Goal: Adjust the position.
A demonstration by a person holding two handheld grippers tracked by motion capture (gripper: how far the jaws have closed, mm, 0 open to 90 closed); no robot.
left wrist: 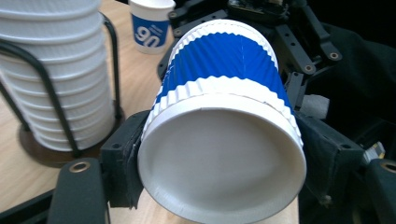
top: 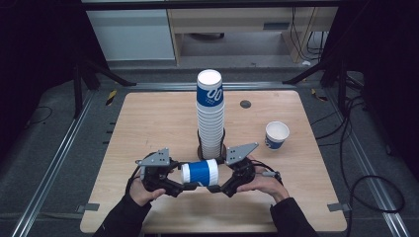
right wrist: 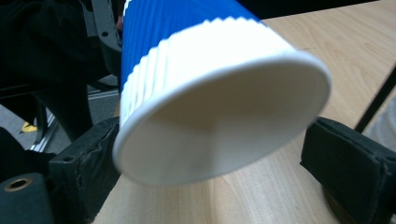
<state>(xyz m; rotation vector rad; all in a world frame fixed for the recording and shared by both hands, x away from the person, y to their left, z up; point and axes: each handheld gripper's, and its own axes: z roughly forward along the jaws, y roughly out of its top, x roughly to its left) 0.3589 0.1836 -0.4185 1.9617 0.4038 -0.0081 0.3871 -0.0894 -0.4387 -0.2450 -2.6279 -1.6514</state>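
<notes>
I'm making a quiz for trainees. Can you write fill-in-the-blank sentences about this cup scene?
1. The blue-and-white ribbed paper cup between the two grippers lies on its ____.
2. The tall stack of paper cups stands in a black ____ holder.
3. The single upright paper cup stands to the stack's ____ in the high view.

Missing words: side; wire; right

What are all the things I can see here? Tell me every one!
held cup: one, blue and white, on its side between both grippers
cup stack: one tall stack, white, top cup blue-banded, in the rack at table centre
rack: one, dark, round base
single cup: one, blue and white, upright at the right
table: one, light wood
left gripper: black, jaws on the cup
right gripper: black, right jaw apart from the cup
hands: two, dark sleeves
</notes>
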